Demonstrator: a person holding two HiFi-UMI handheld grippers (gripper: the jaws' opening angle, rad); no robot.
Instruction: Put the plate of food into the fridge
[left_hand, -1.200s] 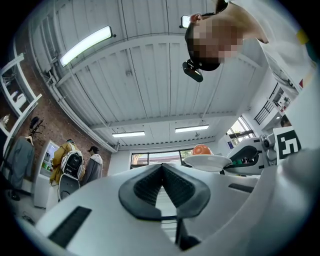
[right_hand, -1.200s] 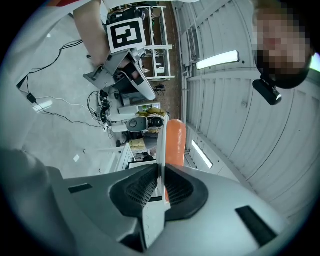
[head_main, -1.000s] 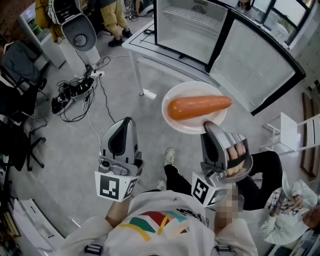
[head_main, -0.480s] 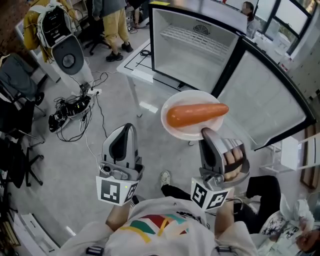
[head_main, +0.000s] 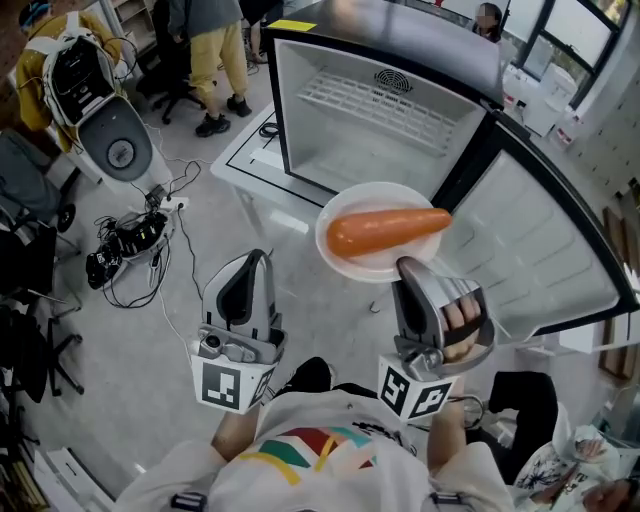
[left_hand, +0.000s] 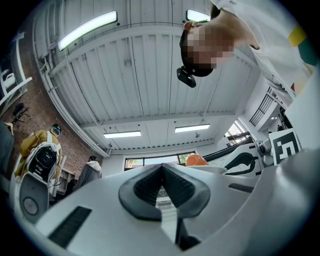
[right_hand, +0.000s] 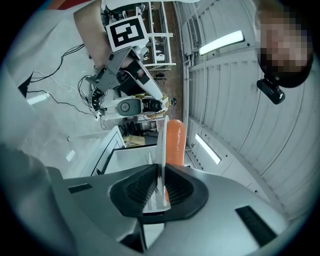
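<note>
White round plate with 1 long orange carrot, rim pinched by the right gripper, has neared the open black fridge, nearly ready to slide in; left gripper closed, empty.

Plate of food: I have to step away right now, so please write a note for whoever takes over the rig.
Right gripper: shut on the near rim of the plate.
Left gripper: shut, empty.
The orange food lies on the plate, held in the air before the open fridge, not yet inside.
Done: door open, plate picked up.
Left: set the plate on the shelf inside, release, probably close the door.
</note>
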